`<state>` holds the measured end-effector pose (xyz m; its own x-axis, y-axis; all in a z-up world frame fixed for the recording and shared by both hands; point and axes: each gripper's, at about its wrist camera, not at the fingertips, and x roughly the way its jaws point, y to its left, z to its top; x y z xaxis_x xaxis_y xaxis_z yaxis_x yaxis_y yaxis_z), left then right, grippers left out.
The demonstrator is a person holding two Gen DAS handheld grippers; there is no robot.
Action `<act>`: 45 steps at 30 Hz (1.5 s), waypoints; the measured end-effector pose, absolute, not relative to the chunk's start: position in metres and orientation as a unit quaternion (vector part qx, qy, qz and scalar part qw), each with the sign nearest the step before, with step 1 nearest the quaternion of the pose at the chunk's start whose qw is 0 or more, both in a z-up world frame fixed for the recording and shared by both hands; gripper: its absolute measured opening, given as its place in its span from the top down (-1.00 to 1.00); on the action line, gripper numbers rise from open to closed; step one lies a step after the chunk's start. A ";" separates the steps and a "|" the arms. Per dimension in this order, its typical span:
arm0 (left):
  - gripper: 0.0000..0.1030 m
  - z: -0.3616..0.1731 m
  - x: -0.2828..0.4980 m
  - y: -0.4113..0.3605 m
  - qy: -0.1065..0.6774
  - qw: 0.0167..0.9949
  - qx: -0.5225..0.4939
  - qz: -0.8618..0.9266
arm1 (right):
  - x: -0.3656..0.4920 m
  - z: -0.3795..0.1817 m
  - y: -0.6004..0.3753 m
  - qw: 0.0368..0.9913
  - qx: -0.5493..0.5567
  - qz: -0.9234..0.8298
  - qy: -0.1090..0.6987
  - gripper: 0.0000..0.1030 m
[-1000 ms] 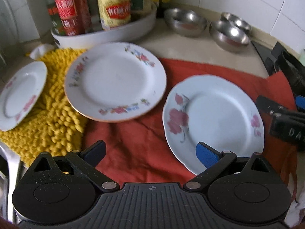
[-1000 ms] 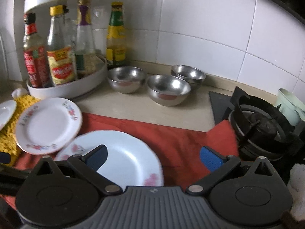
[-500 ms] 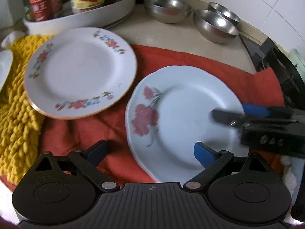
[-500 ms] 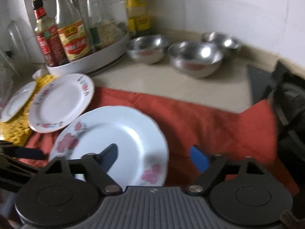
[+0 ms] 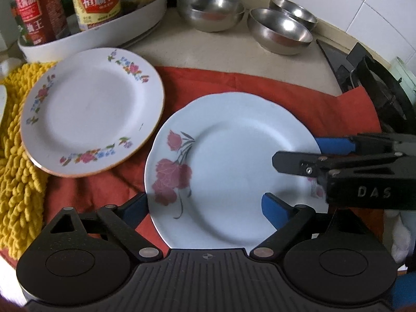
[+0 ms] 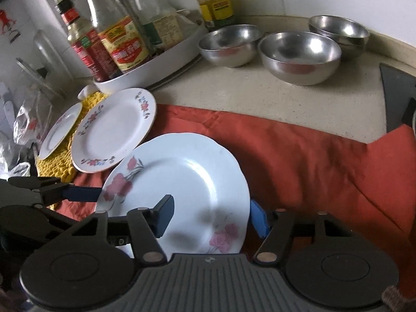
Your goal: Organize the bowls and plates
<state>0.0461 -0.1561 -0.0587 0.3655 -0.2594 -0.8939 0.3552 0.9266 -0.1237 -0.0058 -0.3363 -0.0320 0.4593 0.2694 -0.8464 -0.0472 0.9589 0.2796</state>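
A red cloth [image 5: 306, 104] lies spread over the pale counter [image 6: 260, 96], and a yellow mat [image 5: 18, 171] lies beside it on the left. A white tray [image 6: 161, 65] full of sauce bottles [image 6: 122, 44] stands at the back by the tiled wall. Three steel bowls [image 6: 299, 49] sit on the counter beside the tray, close to each other, all the right way up. The big plate [image 5: 228, 166] with red flowers lies on the red cloth, nearest to both cameras. The middle plate [image 5: 91, 109] with small flowers around its rim lies to its left, partly on the mat and partly on the cloth, with its rim just beside the big plate. A small plate [image 6: 59, 130] lies further left on the mat. The left gripper [image 5: 205, 208] has its fingers wide apart, one at the left rim of the big plate and one over the plate. The right gripper [image 6: 210, 215] also has its fingers spread, one over the big plate and one just past its right rim. Neither gripper is holding the plate.
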 end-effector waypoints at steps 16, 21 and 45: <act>-0.80 -0.050 0.046 -0.126 0.510 0.844 -0.005 -0.167 | 0.020 -0.032 -0.324 0.850 0.091 0.122 0.505 -0.16; -0.80 -0.042 0.057 -0.102 0.500 0.853 -0.016 -0.149 | 0.026 -0.027 -0.321 0.858 0.087 0.112 0.493 -0.16; -0.81 -0.034 0.102 -0.040 0.481 0.874 -0.029 -0.062 | 0.107 -0.022 -0.251 0.877 0.027 0.169 0.449 -0.15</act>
